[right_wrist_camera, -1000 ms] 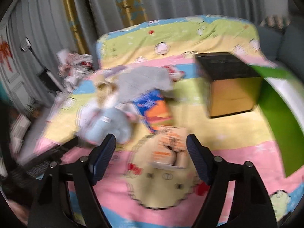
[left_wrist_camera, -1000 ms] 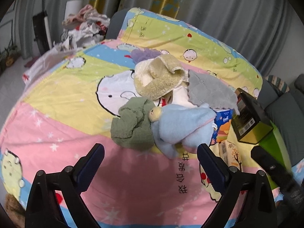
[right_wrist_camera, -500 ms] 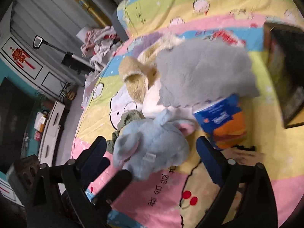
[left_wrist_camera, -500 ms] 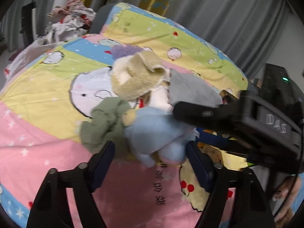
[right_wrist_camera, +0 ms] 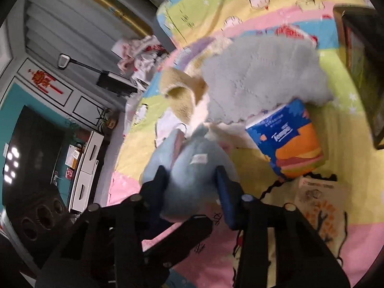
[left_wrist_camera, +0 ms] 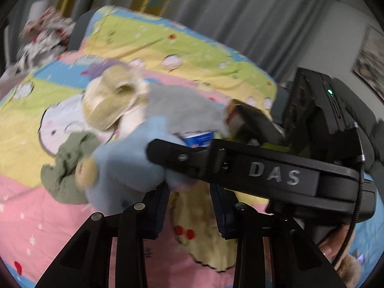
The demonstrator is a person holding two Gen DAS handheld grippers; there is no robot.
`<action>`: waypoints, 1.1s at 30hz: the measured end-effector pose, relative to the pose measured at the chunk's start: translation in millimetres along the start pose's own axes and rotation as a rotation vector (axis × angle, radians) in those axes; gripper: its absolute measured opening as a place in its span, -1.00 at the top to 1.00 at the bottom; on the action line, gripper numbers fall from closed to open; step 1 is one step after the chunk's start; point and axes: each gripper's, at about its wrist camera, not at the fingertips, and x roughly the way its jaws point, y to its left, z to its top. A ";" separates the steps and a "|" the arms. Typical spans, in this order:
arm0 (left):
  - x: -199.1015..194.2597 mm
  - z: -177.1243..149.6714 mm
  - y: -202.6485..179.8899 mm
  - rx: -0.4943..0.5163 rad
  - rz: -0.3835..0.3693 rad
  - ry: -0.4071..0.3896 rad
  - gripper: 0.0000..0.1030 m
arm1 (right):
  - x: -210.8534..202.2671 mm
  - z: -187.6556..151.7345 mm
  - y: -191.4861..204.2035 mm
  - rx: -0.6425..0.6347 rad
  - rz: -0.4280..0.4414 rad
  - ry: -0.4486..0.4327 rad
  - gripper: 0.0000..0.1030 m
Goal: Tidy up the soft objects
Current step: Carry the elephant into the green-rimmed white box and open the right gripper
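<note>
My right tongs (right_wrist_camera: pixel 192 192) pinching blue plush toy (right_wrist_camera: pixel 192 165); left tongs (left_wrist_camera: pixel 190 206) half spread, empty. Lift straight, avoid snagging grey cloth (right_wrist_camera: pixel 261 79) ahead; grip deep.

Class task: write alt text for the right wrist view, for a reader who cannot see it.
The right gripper squeezes a blue plush toy on a cartoon bedspread. Behind it lie a grey cloth and a tissue pack.

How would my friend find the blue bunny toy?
Look on the cartoon bedspread, at the pile of soft cloths. The blue plush toy sits at the pile's near edge, squeezed between the right gripper, left of the tissue pack. It alone is pale blue.
</note>
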 end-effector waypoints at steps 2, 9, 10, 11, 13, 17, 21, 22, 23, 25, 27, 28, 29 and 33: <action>-4.3 -0.5 -11.0 0.033 -0.022 -0.008 0.33 | -9.9 -1.2 1.3 0.010 0.007 -0.015 0.31; -30.0 5.7 -38.6 0.096 -0.108 -0.060 0.33 | -50.4 -3.1 11.5 -0.001 0.061 -0.094 0.36; -33.4 7.5 -43.3 0.105 -0.119 -0.067 0.33 | -57.4 -3.3 13.4 -0.007 0.065 -0.111 0.37; -35.4 9.2 -48.2 0.113 -0.127 -0.070 0.33 | -60.9 -2.2 15.1 -0.013 0.062 -0.126 0.37; -36.9 14.2 -61.2 0.142 -0.141 -0.081 0.33 | -74.6 -2.1 15.5 -0.017 0.058 -0.166 0.37; -34.4 20.8 -90.6 0.217 -0.162 -0.086 0.33 | -103.5 -1.0 7.8 0.021 0.071 -0.237 0.37; -27.3 29.8 -122.2 0.264 -0.214 -0.074 0.33 | -137.0 -0.7 -4.5 0.048 0.049 -0.330 0.37; -25.3 31.9 -131.1 0.275 -0.231 -0.069 0.33 | -144.9 -0.8 -8.9 0.056 0.044 -0.354 0.37; -21.7 34.2 -141.3 0.292 -0.247 -0.063 0.33 | -155.5 -1.8 -13.9 0.067 0.039 -0.382 0.37; -13.6 37.3 -163.3 0.339 -0.275 -0.052 0.33 | -174.5 -4.3 -25.4 0.098 0.029 -0.435 0.37; -4.1 37.7 -186.4 0.388 -0.306 -0.039 0.33 | -196.0 -8.7 -38.7 0.130 0.011 -0.490 0.37; -1.4 36.4 -196.0 0.406 -0.318 -0.037 0.33 | -204.3 -11.2 -44.8 0.146 0.004 -0.514 0.37; 2.8 35.4 -207.9 0.431 -0.334 -0.033 0.33 | -213.1 -13.8 -50.7 0.164 -0.006 -0.541 0.37; 19.4 30.0 -250.9 0.511 -0.421 -0.008 0.32 | -251.9 -27.8 -73.8 0.225 -0.060 -0.653 0.37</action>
